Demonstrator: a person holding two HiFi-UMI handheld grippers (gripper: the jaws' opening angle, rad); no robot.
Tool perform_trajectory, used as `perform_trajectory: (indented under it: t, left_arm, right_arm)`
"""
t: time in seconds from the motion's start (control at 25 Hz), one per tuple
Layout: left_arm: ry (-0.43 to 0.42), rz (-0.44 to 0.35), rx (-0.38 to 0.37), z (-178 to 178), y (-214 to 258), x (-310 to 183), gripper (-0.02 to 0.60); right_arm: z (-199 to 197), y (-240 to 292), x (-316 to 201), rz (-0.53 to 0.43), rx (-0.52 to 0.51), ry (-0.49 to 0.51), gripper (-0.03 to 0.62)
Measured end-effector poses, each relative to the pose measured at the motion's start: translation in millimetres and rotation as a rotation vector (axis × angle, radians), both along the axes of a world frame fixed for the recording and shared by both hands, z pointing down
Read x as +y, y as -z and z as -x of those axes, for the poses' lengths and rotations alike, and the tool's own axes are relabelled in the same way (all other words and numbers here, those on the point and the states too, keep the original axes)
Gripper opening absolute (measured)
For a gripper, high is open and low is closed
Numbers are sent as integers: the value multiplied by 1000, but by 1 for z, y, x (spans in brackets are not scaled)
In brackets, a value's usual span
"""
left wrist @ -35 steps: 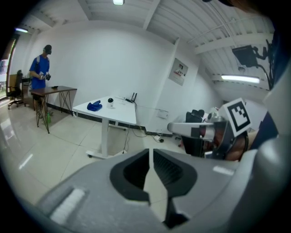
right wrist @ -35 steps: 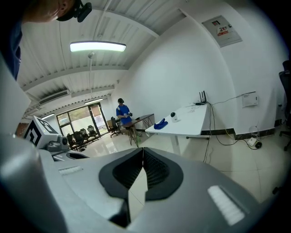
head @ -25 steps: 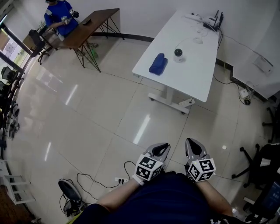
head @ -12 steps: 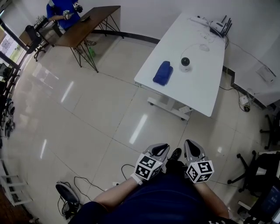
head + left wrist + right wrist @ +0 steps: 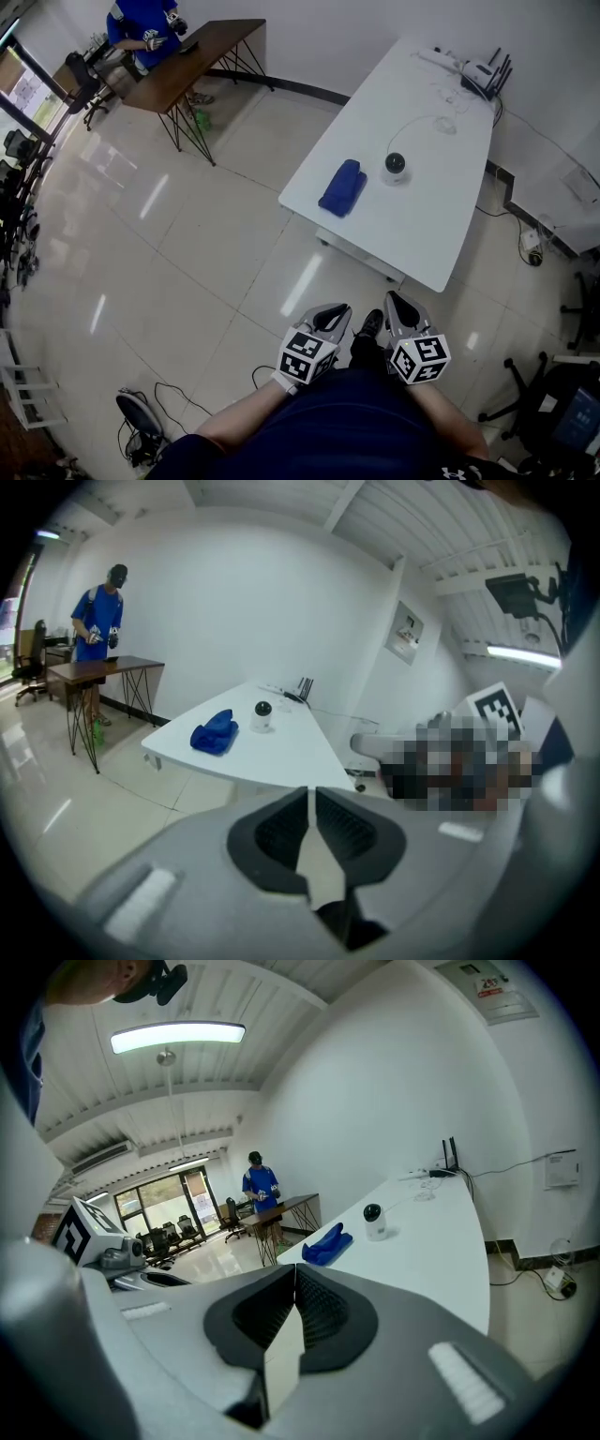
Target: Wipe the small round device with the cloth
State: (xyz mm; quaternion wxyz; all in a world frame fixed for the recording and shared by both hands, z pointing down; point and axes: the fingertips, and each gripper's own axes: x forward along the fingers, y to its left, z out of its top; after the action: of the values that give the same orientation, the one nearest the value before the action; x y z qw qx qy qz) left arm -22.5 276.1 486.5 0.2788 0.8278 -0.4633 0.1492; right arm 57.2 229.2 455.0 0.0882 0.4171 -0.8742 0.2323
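A small round white device with a black dome (image 5: 396, 168) stands on the white table (image 5: 441, 234), a thin cable running from it toward the far end. The folded blue cloth (image 5: 341, 187) lies to its left near the table's edge. Both show far off in the left gripper view, device (image 5: 262, 714) and cloth (image 5: 214, 734), and in the right gripper view, device (image 5: 374, 1220) and cloth (image 5: 327, 1242). My left gripper (image 5: 335, 312) and right gripper (image 5: 395, 304) are held close to my body, well short of the table, both shut and empty.
A router (image 5: 486, 73) and cables sit at the table's far end. A wooden desk (image 5: 192, 58) with a person in blue (image 5: 142, 28) stands at the far left. Cables and a power strip (image 5: 178, 403) lie on the tiled floor. Office chairs (image 5: 553, 403) stand at the right.
The table, cloth and device have come nearer and lower in the head view as I walk toward them. Both grippers stay shut in front of my body.
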Motion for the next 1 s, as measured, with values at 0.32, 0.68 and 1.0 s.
perform_trajectory:
  t: [0.32,0.68,1.0]
  left_arm:
    - [-2,-27,-21,-47,16,-77,26]
    - [16,-20,-47,-65,15,-126,26]
    - [21,-27,-65,-51,10,-164,26]
  right_arm:
    - [-34,4,-75,11,-34,27,12]
    - [-56,0,-127,32,-57,34,12]
    - [-50,-11,-160,61,-43,21,12]
